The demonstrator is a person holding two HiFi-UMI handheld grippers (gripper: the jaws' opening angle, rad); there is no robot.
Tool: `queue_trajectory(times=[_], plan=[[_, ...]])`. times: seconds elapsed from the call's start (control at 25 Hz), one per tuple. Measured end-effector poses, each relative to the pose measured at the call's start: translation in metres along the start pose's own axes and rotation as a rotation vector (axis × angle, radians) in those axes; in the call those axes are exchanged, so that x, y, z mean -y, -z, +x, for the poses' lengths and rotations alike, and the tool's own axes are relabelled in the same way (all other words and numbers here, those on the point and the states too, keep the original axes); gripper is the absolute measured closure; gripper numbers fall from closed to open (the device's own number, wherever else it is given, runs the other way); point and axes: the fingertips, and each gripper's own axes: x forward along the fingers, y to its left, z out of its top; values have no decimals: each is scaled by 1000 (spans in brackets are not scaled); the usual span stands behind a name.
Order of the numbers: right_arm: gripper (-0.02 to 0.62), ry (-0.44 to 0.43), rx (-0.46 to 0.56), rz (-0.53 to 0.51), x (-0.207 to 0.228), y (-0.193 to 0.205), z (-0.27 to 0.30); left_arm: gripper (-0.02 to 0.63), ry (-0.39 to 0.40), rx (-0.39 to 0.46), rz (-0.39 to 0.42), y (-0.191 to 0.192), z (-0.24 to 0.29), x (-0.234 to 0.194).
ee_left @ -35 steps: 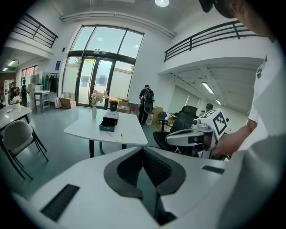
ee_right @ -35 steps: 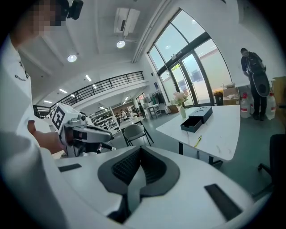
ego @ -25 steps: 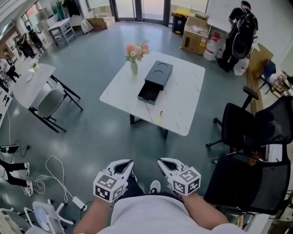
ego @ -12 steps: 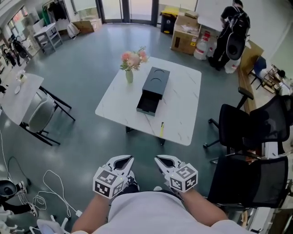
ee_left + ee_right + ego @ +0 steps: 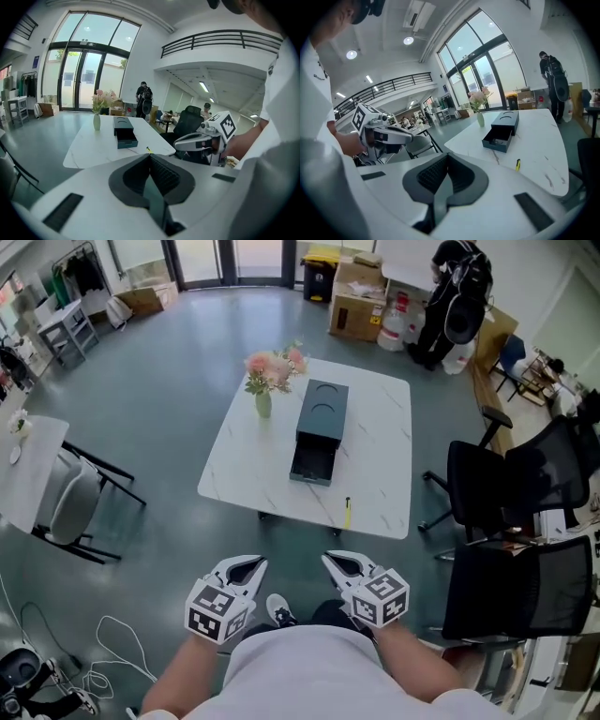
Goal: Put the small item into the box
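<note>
The left gripper and right gripper sit at lower centre, jaws closed and empty. The yellow item lies mid-frame by the lower edge of the table, below the open-drawered box and apart from it.

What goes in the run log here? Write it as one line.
left gripper: shut, empty | right gripper: shut, empty | yellow item: on table, near edge | box: drawer open | task: not started
</note>
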Motion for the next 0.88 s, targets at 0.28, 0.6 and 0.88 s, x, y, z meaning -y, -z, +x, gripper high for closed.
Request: queue_trajectory(times=[0.28, 0.6, 0.88], plan=[[580, 31, -28, 31, 0, 2, 25, 594, 48, -51, -19, 12, 11, -30], [580, 96, -32, 78, 47, -8, 38, 594, 69, -56, -24, -12, 44, -54], [580, 165, -74, 103, 119, -8, 55, 594, 69, -126, 45, -36, 92, -75]])
